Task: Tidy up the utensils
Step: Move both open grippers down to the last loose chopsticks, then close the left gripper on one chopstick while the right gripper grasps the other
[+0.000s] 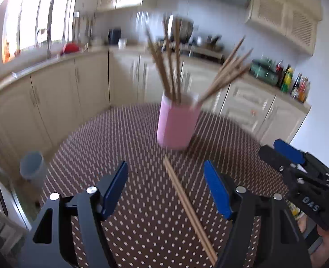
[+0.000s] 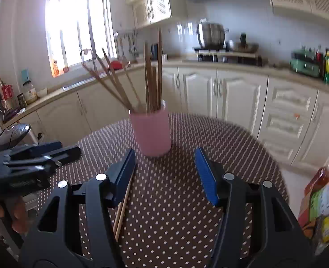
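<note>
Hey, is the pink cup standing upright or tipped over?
Upright: the pink cup stands on its base on the table, chopsticks sticking up from it.

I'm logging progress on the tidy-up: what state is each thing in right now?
Cup: upright on the table, holding chopsticks.
Chopsticks in cup: standing, fanned out.
Loose pair: flat on the table, not gripped.
Left gripper: open, straddling the pair.
Right gripper: open, empty.

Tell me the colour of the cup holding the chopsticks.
Pink, plain. The cup shows sharpest in the right wrist view.
</note>
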The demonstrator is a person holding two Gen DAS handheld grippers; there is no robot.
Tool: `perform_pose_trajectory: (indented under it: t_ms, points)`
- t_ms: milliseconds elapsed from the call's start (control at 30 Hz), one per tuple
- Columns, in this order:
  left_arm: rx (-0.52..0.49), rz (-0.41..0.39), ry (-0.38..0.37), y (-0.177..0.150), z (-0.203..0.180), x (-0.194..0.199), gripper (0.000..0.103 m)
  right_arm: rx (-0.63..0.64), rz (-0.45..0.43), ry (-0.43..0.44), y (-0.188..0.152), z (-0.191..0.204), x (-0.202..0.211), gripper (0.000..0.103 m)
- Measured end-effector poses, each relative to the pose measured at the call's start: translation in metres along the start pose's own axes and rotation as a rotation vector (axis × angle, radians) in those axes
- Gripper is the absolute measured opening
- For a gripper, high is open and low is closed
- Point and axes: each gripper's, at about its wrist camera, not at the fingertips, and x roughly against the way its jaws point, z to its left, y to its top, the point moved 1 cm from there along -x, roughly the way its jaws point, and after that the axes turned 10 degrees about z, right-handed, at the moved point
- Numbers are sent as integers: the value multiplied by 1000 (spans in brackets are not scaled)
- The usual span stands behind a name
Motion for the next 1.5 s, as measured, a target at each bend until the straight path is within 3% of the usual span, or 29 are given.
perform_pose_trajectory:
  t_ms: [200, 400, 733, 1067, 1200, 1300, 1433, 1500]
  points:
    - [52, 183, -29, -16, 8, -59, 69, -19, 84, 7, -21, -8, -24, 57]
    - [63, 252, -11, -26, 7, -89, 69, -49, 132, 15, -33, -21, -37, 58]
    - [11, 261, 66, -16, -19, -102, 69, -85, 150, 47, -36, -32, -44, 61]
    - [13, 277, 99, -20, -7, -98, 69, -92, 159, 56, -37, -38, -46, 63]
    - [-41, 288, 164, -13, -10, -105, 70, -88, 171, 55, -37, -35, -49, 63]
    - [-50, 289, 141, -7, -6, -108, 69, -75, 181, 55, -36, -31, -51, 63]
    - [-68, 304, 127, 3, 3, -110, 52, -38, 210, 63, -33, -18, -58, 63]
    - [-56, 312, 103, 13, 15, -112, 50, -10, 229, 67, -29, -8, -65, 63]
